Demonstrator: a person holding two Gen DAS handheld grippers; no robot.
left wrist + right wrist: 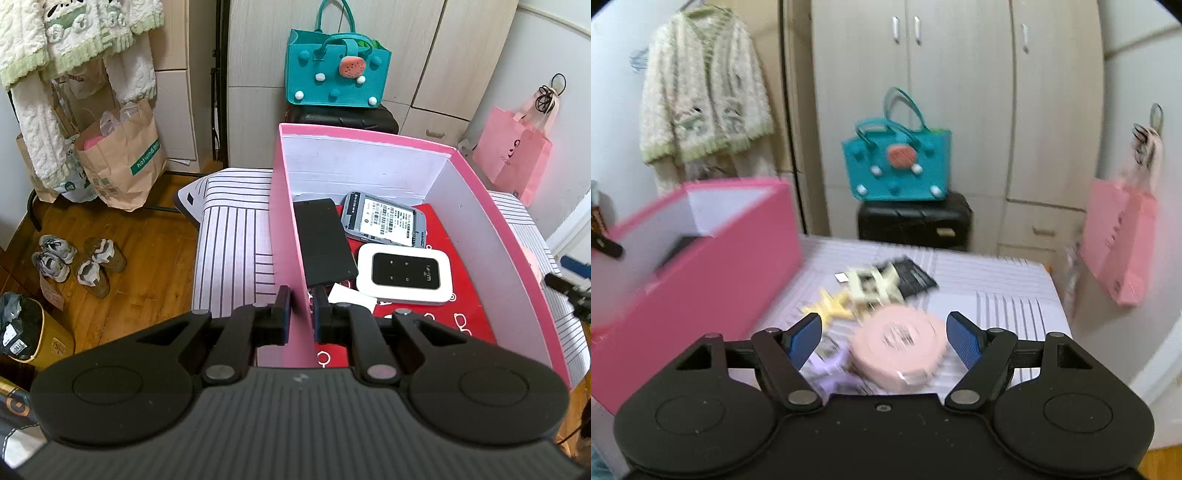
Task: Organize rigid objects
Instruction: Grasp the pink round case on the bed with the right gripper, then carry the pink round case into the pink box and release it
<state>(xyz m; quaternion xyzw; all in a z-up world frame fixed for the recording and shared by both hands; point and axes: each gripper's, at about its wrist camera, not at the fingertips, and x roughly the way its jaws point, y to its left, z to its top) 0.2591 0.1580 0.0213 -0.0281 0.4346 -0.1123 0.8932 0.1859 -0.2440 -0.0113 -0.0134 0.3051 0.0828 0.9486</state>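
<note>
Pink card is what the left gripper (pixel 302 301) has between its jaws: they are clamped on the near side wall of the pink box (pixel 373 137), one finger outside, one inside. Inside the box, nearest that wall, a black flat device (pixel 325 242) leans along it; just beside it lies a white Wi-Fi router (pixel 404 273) on the red patterned lining (pixel 458 310), and beyond the router a grey device (pixel 386 218) rests label-up toward the far wall.

The right gripper (pixel 884 341) hangs beside the box over the striped cover (pixel 1004 280), jaws wide apart and gripping nothing. Between its blue pads sits a round pink case (pixel 899 345), not touched by either. A lilac clip (pixel 831 369) lies by it on the box's side. Past these lie a yellow star clip (pixel 833 304), a cream clip (pixel 873 284) and what may be a dark packet (pixel 912 275), all blurred. Behind the box a teal bag (pixel 897 168) stands on a black case (pixel 916 221).
</note>
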